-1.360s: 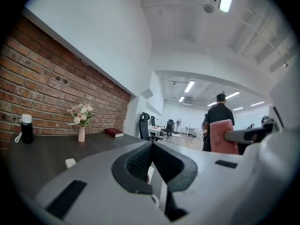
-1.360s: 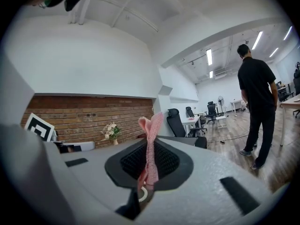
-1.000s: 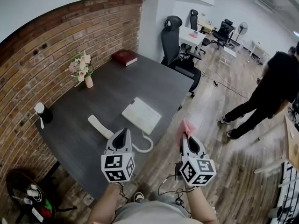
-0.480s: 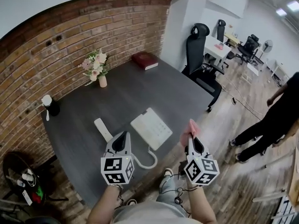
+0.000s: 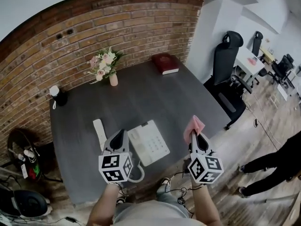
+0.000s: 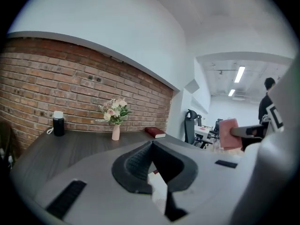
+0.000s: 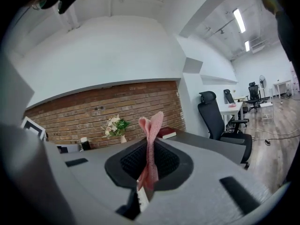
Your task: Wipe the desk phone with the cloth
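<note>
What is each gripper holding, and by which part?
Right gripper pinches the pink cloth by one end; the rest sticks out past the jaws. Left gripper holds nothing.

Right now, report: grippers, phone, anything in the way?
Right gripper shut on cloth, short of the phone. Left gripper shut, empty. Handset lying on desk, left of phone. Nothing between cloth and phone.

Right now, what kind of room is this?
Most likely an office. A white desk phone sits on a dark desk, a black swivel chair stands next to the desk, and white tables stand further back in a long open room.
</note>
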A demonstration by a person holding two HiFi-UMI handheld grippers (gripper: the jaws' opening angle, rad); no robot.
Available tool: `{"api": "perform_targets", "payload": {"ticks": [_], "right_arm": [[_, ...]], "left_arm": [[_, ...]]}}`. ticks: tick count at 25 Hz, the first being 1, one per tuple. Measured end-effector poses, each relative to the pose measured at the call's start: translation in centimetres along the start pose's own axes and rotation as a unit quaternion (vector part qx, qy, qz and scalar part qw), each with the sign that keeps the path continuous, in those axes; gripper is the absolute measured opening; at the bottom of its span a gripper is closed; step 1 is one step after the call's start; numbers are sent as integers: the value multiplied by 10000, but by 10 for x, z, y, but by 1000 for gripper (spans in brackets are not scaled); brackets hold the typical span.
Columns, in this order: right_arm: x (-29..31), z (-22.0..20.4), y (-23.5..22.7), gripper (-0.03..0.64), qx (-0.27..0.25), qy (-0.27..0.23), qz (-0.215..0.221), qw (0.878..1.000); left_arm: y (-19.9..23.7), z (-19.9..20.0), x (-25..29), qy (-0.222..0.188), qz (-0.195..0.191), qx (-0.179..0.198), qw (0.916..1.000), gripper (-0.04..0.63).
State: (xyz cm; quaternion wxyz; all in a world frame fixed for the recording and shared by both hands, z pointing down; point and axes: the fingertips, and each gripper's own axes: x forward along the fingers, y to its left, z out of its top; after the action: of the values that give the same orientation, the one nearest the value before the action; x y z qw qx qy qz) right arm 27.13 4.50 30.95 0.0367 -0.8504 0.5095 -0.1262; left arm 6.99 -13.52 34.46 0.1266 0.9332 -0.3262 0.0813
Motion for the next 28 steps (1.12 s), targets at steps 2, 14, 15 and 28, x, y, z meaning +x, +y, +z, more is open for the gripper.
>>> {"api": "perform_targets", "payload": {"ticks": [2,14,15,28], "right_arm": [[19,3,-15,21,-40,67,227,9997],[122,-8,-29,21,-404,795,1894,9778],[129,-11,-23,21,-396,840,2011,9752],[139,-25,39,21,-643,1014,2598,9582]], "left_arm": [[-2,0,11,3,285,-87,9996,3],[-2,-12,22,-146,1975,-412,9793,3],[1,-15,17,-143,2094,-429,9768,3],[40,-27,-30,-147,2618,-567,9633,3]]}}
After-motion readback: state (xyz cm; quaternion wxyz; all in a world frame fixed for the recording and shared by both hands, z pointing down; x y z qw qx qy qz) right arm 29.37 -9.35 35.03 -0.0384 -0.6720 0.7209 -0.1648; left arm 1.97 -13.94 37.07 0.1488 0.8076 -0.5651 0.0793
